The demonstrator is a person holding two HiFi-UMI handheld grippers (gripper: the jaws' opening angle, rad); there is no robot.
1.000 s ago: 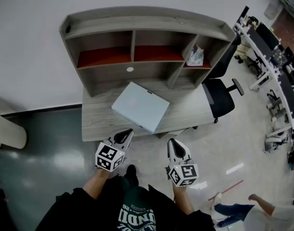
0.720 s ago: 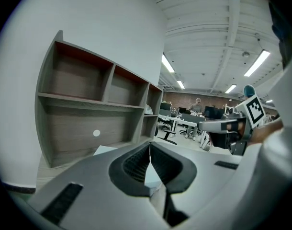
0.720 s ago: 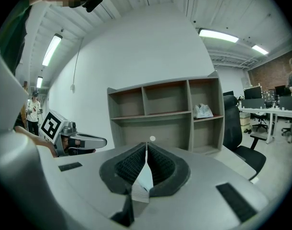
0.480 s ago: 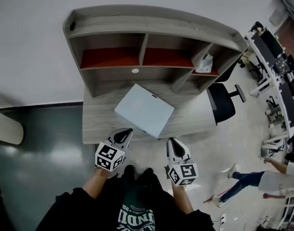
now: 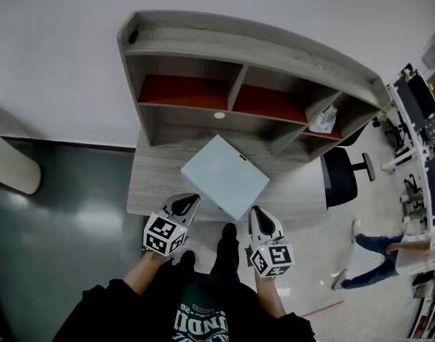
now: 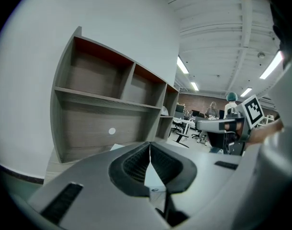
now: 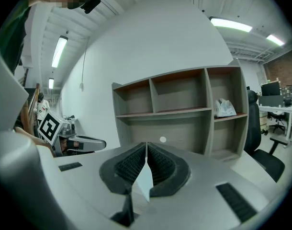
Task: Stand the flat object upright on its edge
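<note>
A pale blue flat box (image 5: 224,176) lies flat on the grey wooden desk (image 5: 155,184), one corner reaching the desk's front edge. My left gripper (image 5: 187,201) hovers at the front edge, just left of that corner, jaws shut and empty. On the corner's right side my right gripper (image 5: 256,211) is held level with it, also shut and empty. In the left gripper view the left gripper (image 6: 150,145) points at the shelf unit, its pads pressed together. The right gripper (image 7: 146,145) shows the same in the right gripper view. Neither touches the box.
A shelf unit (image 5: 239,55) with open compartments stands on the desk's back; a plastic bag (image 5: 323,120) sits in its right compartment. A black office chair (image 5: 344,177) is right of the desk. A person (image 5: 381,251) walks at the far right, near desks with monitors (image 5: 421,98).
The desk and box have drawn nearer to both grippers, which kept their pose and stayed shut. The person at the right has walked on across the floor.
</note>
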